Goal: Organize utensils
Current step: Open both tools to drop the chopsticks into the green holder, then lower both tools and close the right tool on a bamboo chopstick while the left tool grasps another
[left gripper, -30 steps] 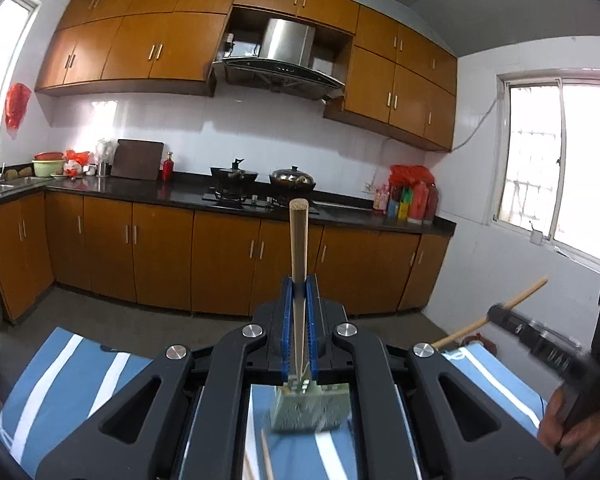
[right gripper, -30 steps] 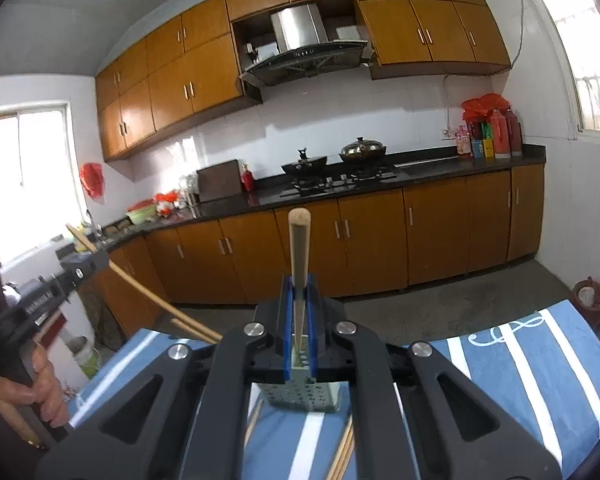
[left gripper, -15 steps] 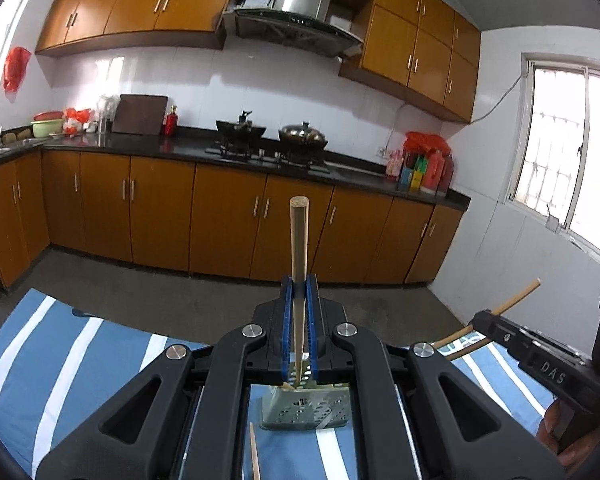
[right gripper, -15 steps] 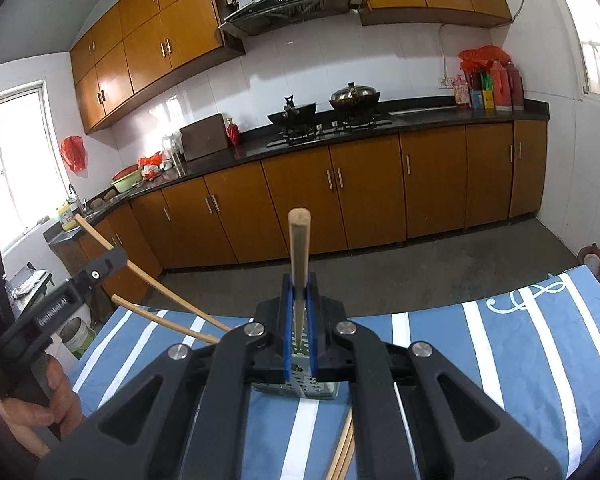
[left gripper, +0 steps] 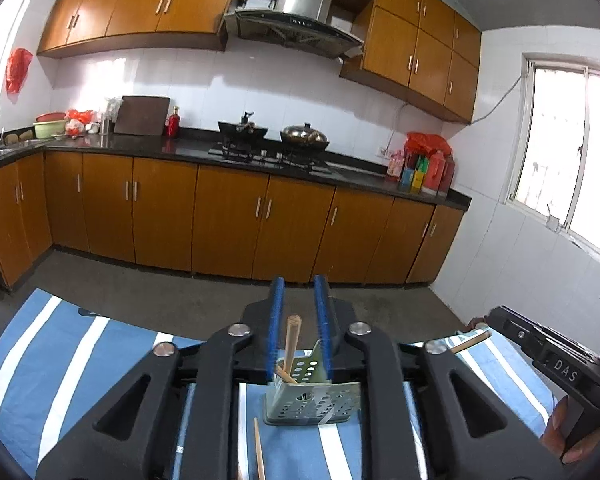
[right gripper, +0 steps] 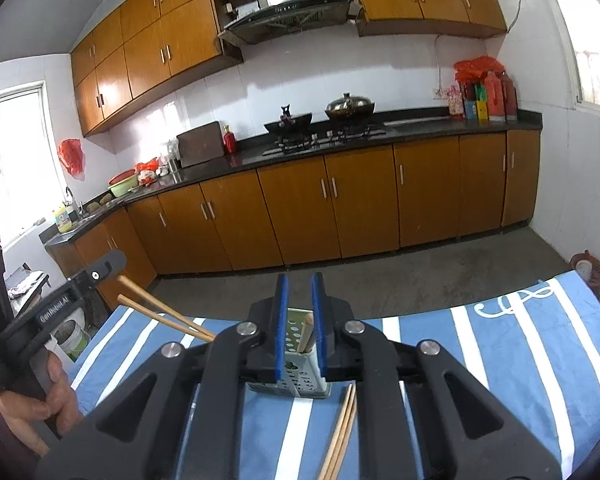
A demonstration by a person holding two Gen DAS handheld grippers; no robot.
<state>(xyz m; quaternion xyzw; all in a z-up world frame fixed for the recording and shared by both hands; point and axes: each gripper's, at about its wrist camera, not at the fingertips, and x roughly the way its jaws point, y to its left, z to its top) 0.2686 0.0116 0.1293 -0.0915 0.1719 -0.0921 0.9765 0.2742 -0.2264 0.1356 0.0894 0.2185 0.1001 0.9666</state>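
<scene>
Chopsticks (left gripper: 259, 448) lie loose on the blue-and-white striped cloth (left gripper: 52, 364), nearest the cameras: one thin stick in the left wrist view, a pair side by side (right gripper: 342, 436) in the right wrist view, both just in front of the holder.

Left gripper (left gripper: 299, 322): blue-padded jaws have just been opening and now stand apart. A wooden chopstick (left gripper: 291, 344) sits between them, leaning, its lower end down in the perforated grey utensil holder (left gripper: 312, 400). Neither pad presses on it; a gap shows on both sides.

Right gripper (right gripper: 299, 320): jaws have likewise just been opening, a narrow gap showing. Another chopstick (right gripper: 306, 334) stands between the pads, its lower end inside the same holder (right gripper: 296, 376). It seems free of the pads, though the gap is small.

Holder stands upright on the cloth, directly ahead of both grippers. Two more chopsticks (right gripper: 160, 312) slant up and to the left in the right wrist view; their lower ends are hidden behind the gripper body. A hand (right gripper: 40, 408) holds the left tool's handle at that view's left edge.

Beyond the table: grey floor, then a run of brown wood base cabinets (left gripper: 228, 220) under a black counter. On the hob, a wok (left gripper: 242, 130) and a lidded pan (left gripper: 304, 136). Range hood (left gripper: 300, 12) above, red bottles (left gripper: 436, 168) at the counter's right end.
</scene>
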